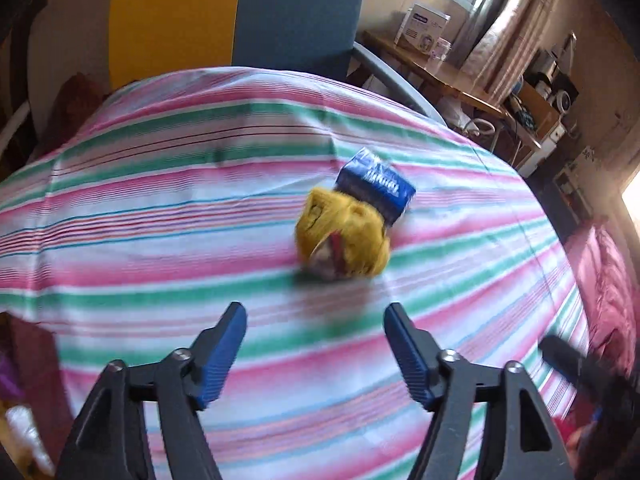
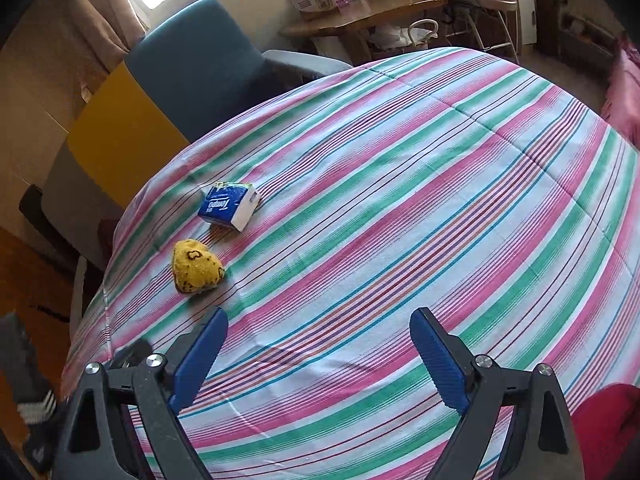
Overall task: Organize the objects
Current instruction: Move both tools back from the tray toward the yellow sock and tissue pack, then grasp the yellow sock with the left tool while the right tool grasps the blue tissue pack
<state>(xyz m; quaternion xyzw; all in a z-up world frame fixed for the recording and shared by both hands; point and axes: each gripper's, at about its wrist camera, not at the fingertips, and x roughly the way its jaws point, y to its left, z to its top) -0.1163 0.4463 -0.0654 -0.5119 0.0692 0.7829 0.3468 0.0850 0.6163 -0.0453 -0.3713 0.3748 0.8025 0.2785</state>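
Observation:
A yellow knitted bundle (image 1: 342,236) lies on the striped sheet (image 1: 160,208), just beyond my left gripper (image 1: 316,320), whose blue-padded jaws stand wide open with nothing between them. Behind the bundle sits a blue tissue pack (image 1: 376,188); here the two look to touch. In the right wrist view the yellow bundle (image 2: 196,267) and the tissue pack (image 2: 228,206) lie apart, far left on the sheet (image 2: 400,200). My right gripper (image 2: 318,332) hangs open over bare sheet, well to the right of both.
A blue and yellow chair (image 1: 240,16) stands past the bed's far edge. A wooden desk (image 2: 372,12) with boxes is behind it. Pink bedding (image 1: 604,280) lies at the right. A dark object (image 1: 576,364) pokes in at the lower right.

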